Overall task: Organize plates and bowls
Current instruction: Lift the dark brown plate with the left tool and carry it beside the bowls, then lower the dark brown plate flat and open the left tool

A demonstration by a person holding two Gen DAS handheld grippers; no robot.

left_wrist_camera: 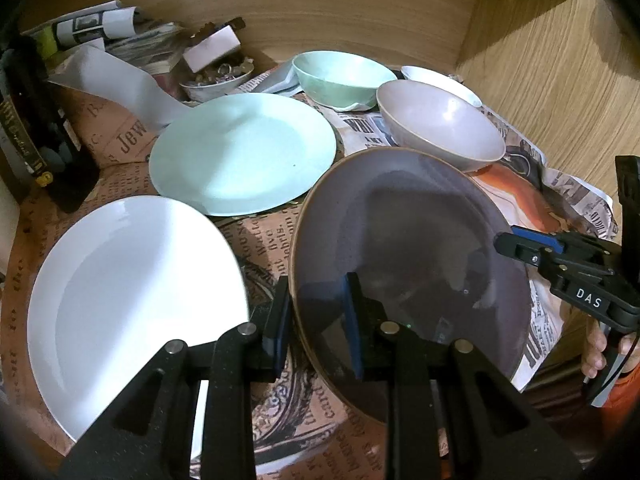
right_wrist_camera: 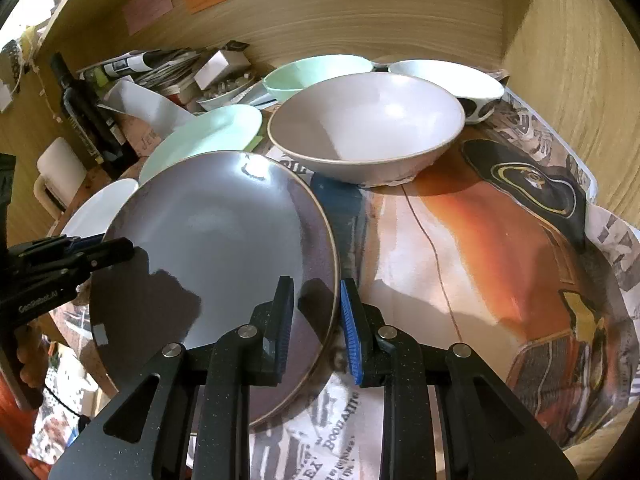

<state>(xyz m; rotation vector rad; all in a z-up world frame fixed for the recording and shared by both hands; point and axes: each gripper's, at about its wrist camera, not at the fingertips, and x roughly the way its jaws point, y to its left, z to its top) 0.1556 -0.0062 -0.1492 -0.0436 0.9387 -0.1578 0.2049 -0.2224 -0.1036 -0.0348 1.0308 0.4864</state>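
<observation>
A dark grey plate (left_wrist_camera: 416, 248) with a brown rim is held between both grippers, tilted above the newspaper; it also shows in the right wrist view (right_wrist_camera: 216, 248). My left gripper (left_wrist_camera: 316, 324) straddles its left rim, one finger either side. My right gripper (right_wrist_camera: 316, 320) straddles its right rim the same way; it shows in the left wrist view (left_wrist_camera: 520, 246). A white plate (left_wrist_camera: 132, 300) lies at the left, a mint plate (left_wrist_camera: 240, 152) behind it. A grey bowl (right_wrist_camera: 364, 128), a mint bowl (left_wrist_camera: 340, 76) and a white bowl (right_wrist_camera: 448, 80) stand at the back.
Newspaper (right_wrist_camera: 480, 240) covers the surface inside a wooden cabinet (left_wrist_camera: 540, 80). A dark bottle (left_wrist_camera: 44, 132), rolled papers (left_wrist_camera: 100, 24), a white box (left_wrist_camera: 212, 48) and a small dish of trinkets (left_wrist_camera: 218, 78) crowd the back left.
</observation>
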